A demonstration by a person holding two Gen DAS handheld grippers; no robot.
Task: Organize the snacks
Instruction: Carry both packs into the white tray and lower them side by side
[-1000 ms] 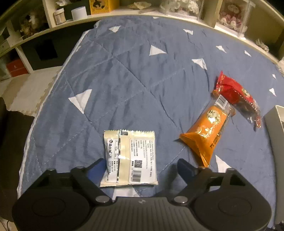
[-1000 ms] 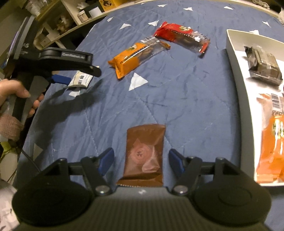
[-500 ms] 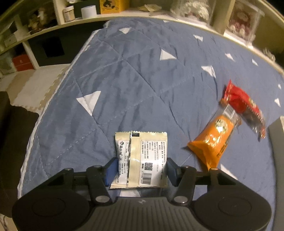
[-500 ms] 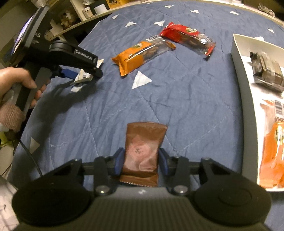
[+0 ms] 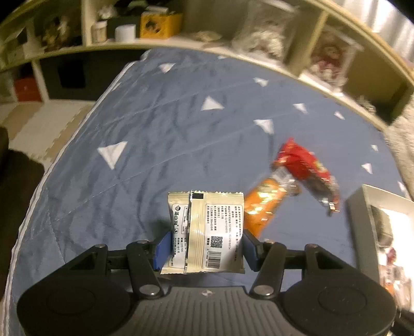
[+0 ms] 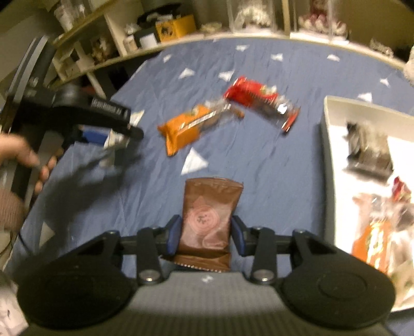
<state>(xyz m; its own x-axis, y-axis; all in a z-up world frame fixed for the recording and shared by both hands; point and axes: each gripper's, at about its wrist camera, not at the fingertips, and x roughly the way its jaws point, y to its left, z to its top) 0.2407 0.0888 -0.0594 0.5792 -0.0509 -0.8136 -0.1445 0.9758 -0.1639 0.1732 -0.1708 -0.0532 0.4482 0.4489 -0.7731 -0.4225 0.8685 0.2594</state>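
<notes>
Ok, both grippers loaded.
L gripper (image 5: 205,248): jaws pinching the cream packet (image 5: 205,230) by its side edges, blue pads tight on both sides; packet sticks out fwd past the tips, barcode + QR side facing cam.
R gripper (image 6: 205,234): jaws pinching the brown packet (image 6: 207,222) across its lower half; pink round print on the wrapper faces cam, bottom seam pokes out below the pads toward the gripper body.
Quilt (image 5: 160,134): blue w/ white triangles, under everything.
Orange packet (image 6: 192,126): flat on quilt, mid-field, clear end touching/overlapping the red packet (image 6: 261,100). Both blurred.
Same pair in L view: orange (image 5: 264,206) just beyond the cream packet, partly hidden by it; red (image 5: 305,170) further R.
Tray (image 6: 326,165): white, raised wall, on R side of quilt. Holds a dark wrapped snack (image 6: 370,150) at far end, an orange-wrapped one (image 6: 372,245) nearer; other bits too blurred to ID.
Tray in L view (image 5: 359,224): R edge, contents washed out.
Hand (image 6: 28,160): person's hand on L gripper handle, seen from R cam at L edge; cream packet under its tips, blurred.
Shelves (image 5: 116,28): behind quilt, cluttered, yellow box (image 5: 159,24) + white jar (image 5: 125,32).
</notes>
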